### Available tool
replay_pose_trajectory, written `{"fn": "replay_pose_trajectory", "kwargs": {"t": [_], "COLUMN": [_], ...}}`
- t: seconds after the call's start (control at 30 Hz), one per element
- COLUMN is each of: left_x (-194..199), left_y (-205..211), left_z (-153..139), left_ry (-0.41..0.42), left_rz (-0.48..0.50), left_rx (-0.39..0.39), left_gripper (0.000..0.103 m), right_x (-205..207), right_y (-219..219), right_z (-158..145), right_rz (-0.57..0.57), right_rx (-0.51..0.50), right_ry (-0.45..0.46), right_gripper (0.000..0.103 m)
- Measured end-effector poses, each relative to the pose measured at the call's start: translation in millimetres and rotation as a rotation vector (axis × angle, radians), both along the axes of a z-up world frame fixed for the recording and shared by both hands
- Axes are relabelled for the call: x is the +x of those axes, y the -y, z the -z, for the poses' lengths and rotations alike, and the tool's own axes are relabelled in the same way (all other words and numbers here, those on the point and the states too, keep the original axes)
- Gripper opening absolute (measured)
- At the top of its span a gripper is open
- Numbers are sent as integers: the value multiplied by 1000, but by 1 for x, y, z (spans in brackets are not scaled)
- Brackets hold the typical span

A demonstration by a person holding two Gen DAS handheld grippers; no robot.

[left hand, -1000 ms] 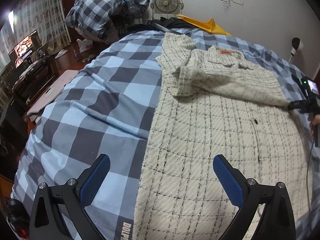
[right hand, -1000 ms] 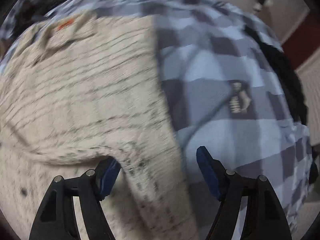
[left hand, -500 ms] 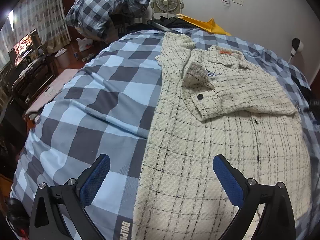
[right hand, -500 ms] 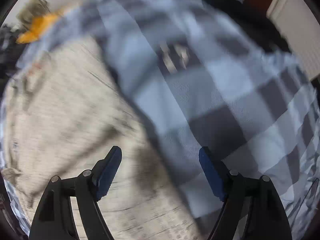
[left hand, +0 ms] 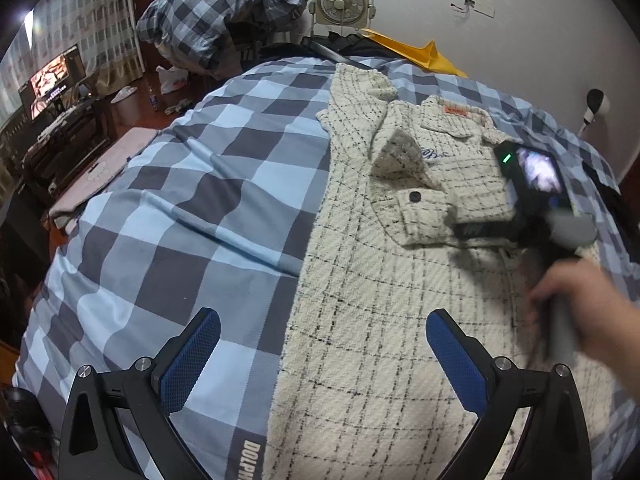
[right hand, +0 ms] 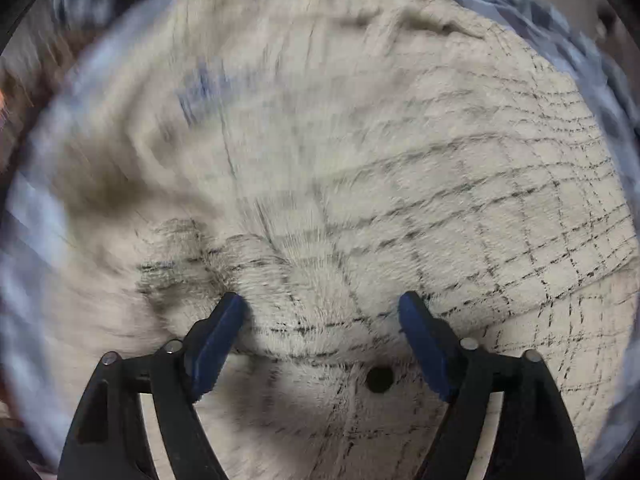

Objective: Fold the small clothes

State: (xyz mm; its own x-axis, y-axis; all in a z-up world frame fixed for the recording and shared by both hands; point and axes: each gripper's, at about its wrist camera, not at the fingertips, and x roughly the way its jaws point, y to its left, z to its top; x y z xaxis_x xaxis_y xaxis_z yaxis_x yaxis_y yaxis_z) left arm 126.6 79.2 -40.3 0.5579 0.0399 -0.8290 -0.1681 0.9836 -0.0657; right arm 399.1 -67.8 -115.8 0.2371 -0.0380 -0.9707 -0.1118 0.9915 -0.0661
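Note:
A cream jacket with a thin black check (left hand: 380,288) lies flat on the bed, collar with an orange tag (left hand: 455,110) at the far end. One sleeve is folded across the chest, its buttoned cuff (left hand: 420,216) on top. My left gripper (left hand: 320,356) is open and empty, hovering over the jacket's lower left edge. My right gripper (right hand: 322,332) is open over the jacket's front, close to the fabric near a black button (right hand: 379,379); the view is motion-blurred. In the left wrist view the right gripper (left hand: 460,230) points at the folded sleeve.
The bed has a blue and grey checked cover (left hand: 180,208). A heap of checked bedding (left hand: 224,12), a fan (left hand: 340,0) and a yellow item (left hand: 424,54) lie beyond the bed's far end. A TV (left hand: 52,80) stands at the left.
The right gripper let go of the sleeve, swung out to the right, then came back over the jacket. The sleeve now lies folded across the chest. The left gripper has stayed put.

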Motion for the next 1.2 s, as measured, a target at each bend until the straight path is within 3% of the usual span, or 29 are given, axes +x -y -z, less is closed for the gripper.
{"fn": "replay_pose_trajectory", "kwargs": {"t": [0.07,0.13,0.17,0.27,0.37,0.5,0.53,0.57,0.6,0.63,0.67,0.73,0.83,0.9,0.93,0.97,1.0,1.03,1.07,1.13,1.2], "left_x": [0,-1,-1,-1,-2,-2,-2,-2,-1,-2,-1,-1,0,1,1,1,1,0,0,0,0], "left_y": [0,0,-1,-6,-9,-14,-16,-17,-19,-19,-21,-22,-21,-19,-19,-19,-20,-21,-23,-27,-29], "left_z": [-1,-4,-5,-6,-5,-4,-4,-4,-4,-5,-5,-6,-6,-5,-4,-4,-4,-4,-4,-4,-3], "left_ry": [3,10,14,19,17,15,14,14,14,15,16,19,20,15,13,11,10,12,14,15,12], "left_rz": [3,3,0,-15,-30,-43,-48,-51,-55,-56,-58,-61,-55,-51,-50,-49,-52,-57,-63,-76,-81], "left_rx": [-9,-13,-15,-27,-24,-15,-17,-20,-24,-26,-31,-41,-55,-51,-50,-49,-47,-46,-48,-58,-71], "left_gripper": [103,103,103,103,103,103,103,103,103,103,103,103,103,103,103,103,103,103,103,103,103], "right_x": [-15,-7,-7,-24,-32,-40,-54,-49,-42,-37,-32,-27,-23,-24,-22,-20,-16,-13,-12,-13,-2], "right_y": [-11,-6,-4,-12,-41,-72,-84,-91,-91,-87,-79,-61,-28,-15,-15,-16,-12,-7,1,7,8], "right_z": [-2,-11,-25,-66,-64,-38,-35,-20,-5,-5,-10,-22,-43,-44,-35,-23,-7,-4,-10,-41,-68], "right_rz": [-47,-48,-51,-121,-240,-266,-263,-257,-243,-221,-189,-124,-32,-21,-31,-29,14,55,92,68,38], "right_rx": [-78,-67,-45,-6,55,114,83,50,21,51,90,212,463,581,586,583,589,616,698,782,762], "right_ry": [84,37,60,225,159,101,93,58,6,20,40,37,21,-19,-91,-186,-328,-375,-372,-280,-148], "right_gripper": [85,85,85,85,85,84,66,38,38,31,24,22,22,30,49,61,61,61,61,61,63]}}
